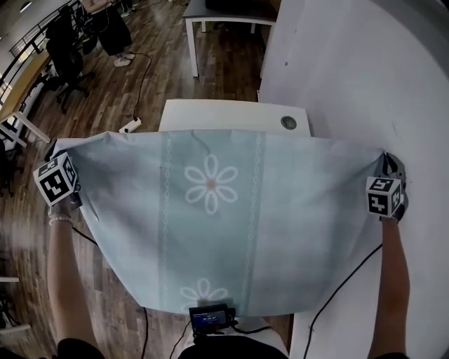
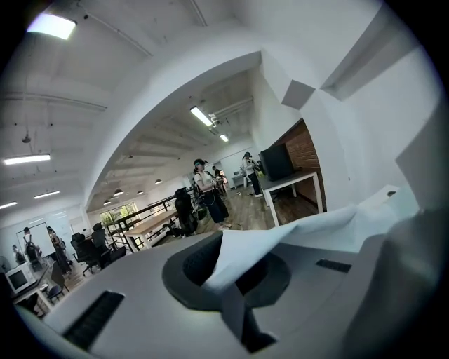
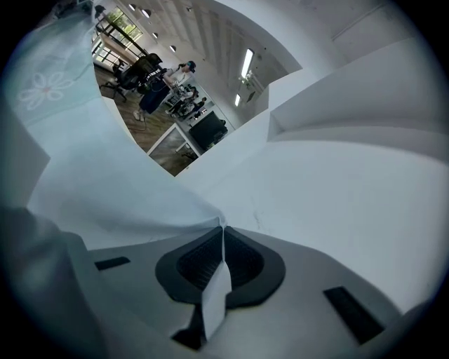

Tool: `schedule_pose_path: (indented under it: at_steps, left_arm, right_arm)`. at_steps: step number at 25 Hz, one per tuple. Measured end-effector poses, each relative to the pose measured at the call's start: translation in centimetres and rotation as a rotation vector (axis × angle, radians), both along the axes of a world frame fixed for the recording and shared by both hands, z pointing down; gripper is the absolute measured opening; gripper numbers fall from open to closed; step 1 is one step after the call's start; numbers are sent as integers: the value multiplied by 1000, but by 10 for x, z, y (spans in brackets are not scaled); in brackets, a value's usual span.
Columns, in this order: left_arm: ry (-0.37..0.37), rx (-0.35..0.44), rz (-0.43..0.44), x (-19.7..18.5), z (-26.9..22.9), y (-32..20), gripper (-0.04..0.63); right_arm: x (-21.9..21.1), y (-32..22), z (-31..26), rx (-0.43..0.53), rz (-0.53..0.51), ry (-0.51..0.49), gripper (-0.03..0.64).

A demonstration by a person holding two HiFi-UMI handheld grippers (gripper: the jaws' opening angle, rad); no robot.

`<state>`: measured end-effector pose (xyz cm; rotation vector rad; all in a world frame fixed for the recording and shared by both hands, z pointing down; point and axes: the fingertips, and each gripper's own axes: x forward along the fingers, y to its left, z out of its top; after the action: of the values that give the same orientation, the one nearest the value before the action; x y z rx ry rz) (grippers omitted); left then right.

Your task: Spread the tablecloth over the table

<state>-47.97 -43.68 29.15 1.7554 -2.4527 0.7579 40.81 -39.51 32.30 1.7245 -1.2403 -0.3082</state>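
A pale blue tablecloth with white daisy prints hangs stretched between my two grippers, hiding most of the white table; only the table's far strip shows beyond its top edge. My left gripper is shut on the cloth's left corner. At the far right, my right gripper is shut on the right corner, which is pinched between its dark pads. The cloth billows away to the left in the right gripper view.
A white wall runs close along the right. Another white table stands farther back on the wood floor. A power strip with its cable lies left of the table. Office chairs and people stand at the far left.
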Motion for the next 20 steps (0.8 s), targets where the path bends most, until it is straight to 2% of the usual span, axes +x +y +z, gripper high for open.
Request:
schedule_pose_path:
  at_steps: [4, 11, 14, 20]
  left_arm:
    - [-20, -12, 35, 15, 16, -51, 11]
    - [28, -39, 46, 8, 31, -107, 11]
    - [41, -109, 74, 10, 60, -114, 11]
    - [9, -303, 105, 14, 133, -118, 11]
  right_arm:
    - [6, -42, 26, -21, 7, 28, 33]
    - [3, -86, 45, -78, 51, 49, 34]
    - [6, -90, 66, -113, 62, 54, 32]
    - [2, -101, 125, -229, 47, 28, 34]
